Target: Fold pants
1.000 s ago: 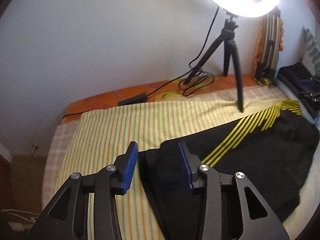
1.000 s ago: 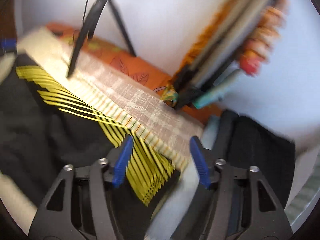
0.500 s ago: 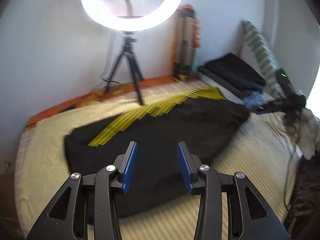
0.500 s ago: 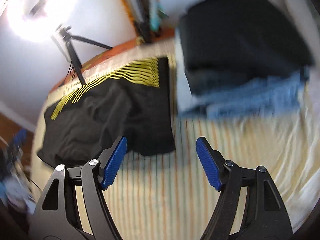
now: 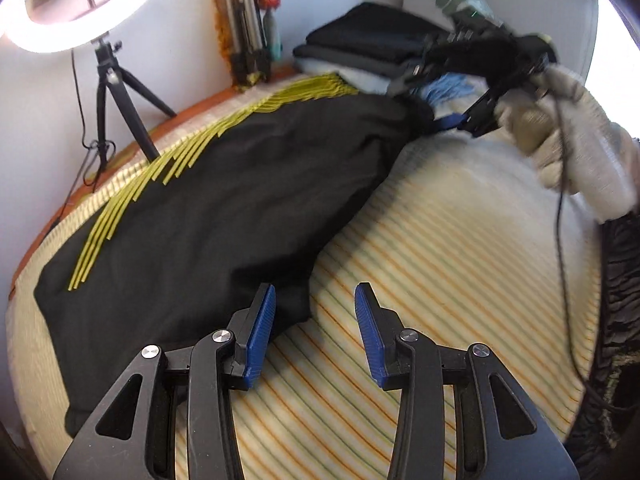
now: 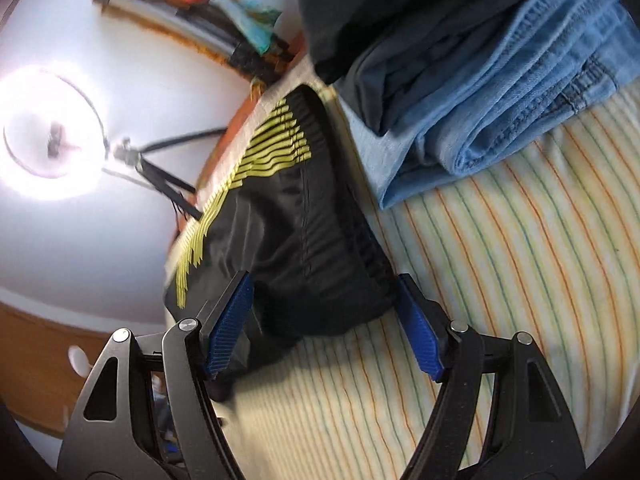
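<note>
Two jaws apart, black pants (image 5: 224,200) partly cut off, blurred glove (image 5: 568,120)

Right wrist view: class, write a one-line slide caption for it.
Open right gripper straddles the waistband corner of black pants on a striped bedsheet, beside folded jeans.

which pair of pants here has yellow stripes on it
The black pants spread flat on the striped sheet. The pairs in the folded stack beside them are plain black, grey and blue denim.
</note>
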